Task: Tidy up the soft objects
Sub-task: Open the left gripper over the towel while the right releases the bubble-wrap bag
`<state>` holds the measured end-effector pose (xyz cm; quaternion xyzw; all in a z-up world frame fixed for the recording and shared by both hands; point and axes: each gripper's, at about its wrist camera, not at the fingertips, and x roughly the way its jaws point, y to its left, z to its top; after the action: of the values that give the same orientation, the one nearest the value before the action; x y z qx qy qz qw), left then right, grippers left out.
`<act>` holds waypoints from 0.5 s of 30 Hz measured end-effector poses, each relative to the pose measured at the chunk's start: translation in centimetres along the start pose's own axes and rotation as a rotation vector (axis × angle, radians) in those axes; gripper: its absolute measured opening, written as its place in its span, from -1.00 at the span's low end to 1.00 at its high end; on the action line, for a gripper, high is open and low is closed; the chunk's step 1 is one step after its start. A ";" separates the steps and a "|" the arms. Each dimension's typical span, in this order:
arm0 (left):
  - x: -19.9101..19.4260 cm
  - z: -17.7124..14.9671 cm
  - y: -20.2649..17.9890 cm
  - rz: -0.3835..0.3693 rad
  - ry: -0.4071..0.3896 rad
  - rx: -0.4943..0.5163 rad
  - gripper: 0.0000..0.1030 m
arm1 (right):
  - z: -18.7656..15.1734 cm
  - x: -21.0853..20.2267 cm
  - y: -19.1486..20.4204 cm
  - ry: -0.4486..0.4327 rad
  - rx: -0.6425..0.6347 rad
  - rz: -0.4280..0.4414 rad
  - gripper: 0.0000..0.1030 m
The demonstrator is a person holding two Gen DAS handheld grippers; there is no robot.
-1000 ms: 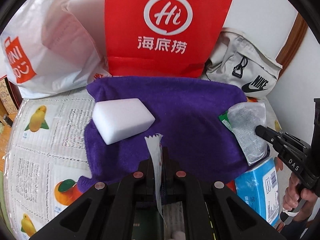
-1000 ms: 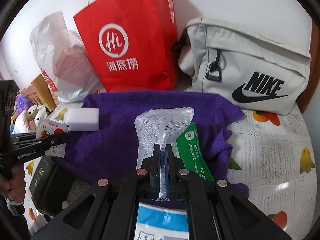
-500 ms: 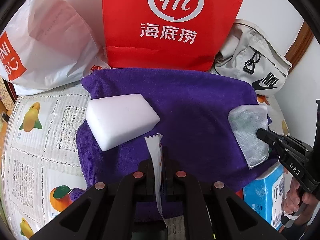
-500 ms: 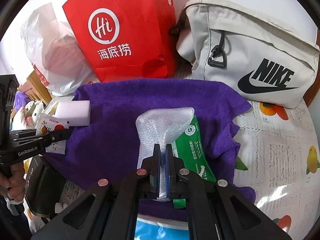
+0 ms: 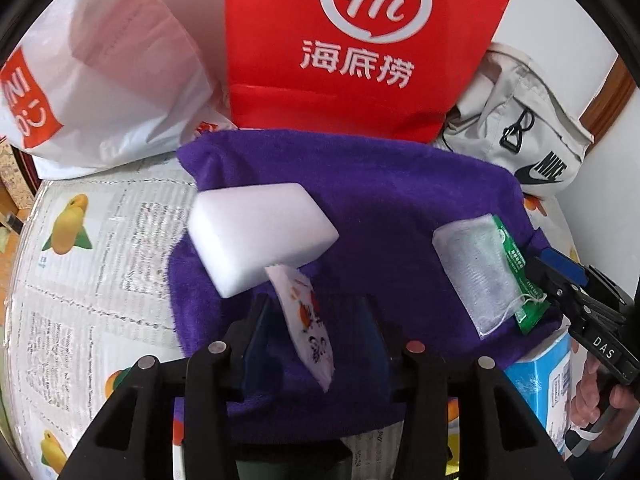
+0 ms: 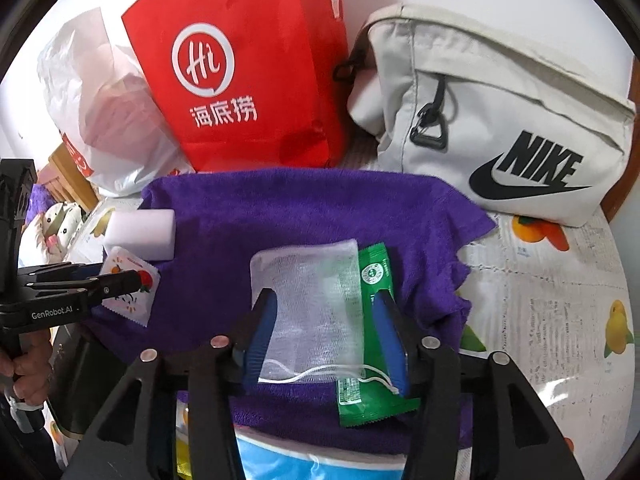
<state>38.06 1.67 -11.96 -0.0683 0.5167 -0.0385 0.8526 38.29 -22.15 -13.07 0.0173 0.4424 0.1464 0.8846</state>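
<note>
A purple towel (image 5: 380, 208) lies spread on the table, also in the right wrist view (image 6: 312, 216). On it are a white sponge block (image 5: 256, 232), a white mesh pouch (image 5: 476, 264) and a green sachet (image 5: 520, 276). My left gripper (image 5: 316, 320) is open; a small white sachet with orange print (image 5: 306, 320) lies loose between its jaws. My right gripper (image 6: 324, 336) is open, jaws either side of the mesh pouch (image 6: 312, 304), which lies flat on the towel beside the green sachet (image 6: 368, 344).
A red paper bag (image 5: 360, 40) stands behind the towel, a white plastic bag (image 5: 100, 72) at its left, a beige Nike bag (image 6: 500, 128) at its right. A blue tissue pack (image 5: 540, 384) sits by the towel's right front. The tablecloth (image 5: 80, 280) has fruit prints.
Both grippers have opened. The left one let go of the small sachet, which now tilts loose between its jaws. The right one released the mesh pouch onto the towel.
</note>
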 end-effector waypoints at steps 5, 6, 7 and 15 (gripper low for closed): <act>-1.7 -0.4 0.5 0.024 -0.021 -0.009 -0.06 | -0.5 -2.0 0.0 -0.029 0.014 -0.007 0.11; -2.1 -0.5 0.7 0.029 -0.022 -0.009 -0.05 | -0.8 -2.6 0.1 -0.035 0.013 -0.004 0.11; -2.6 -0.7 0.8 0.039 -0.027 -0.011 -0.04 | -1.0 -3.1 0.4 -0.041 0.010 -0.002 0.11; -6.5 -3.5 2.6 0.067 -0.064 -0.037 -0.01 | -4.3 -7.5 3.6 -0.075 -0.026 0.037 0.11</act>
<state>31.93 4.83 -8.25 -0.0680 0.4919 0.0020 0.8680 29.80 -21.17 -9.25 0.0195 0.4065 0.1678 0.8979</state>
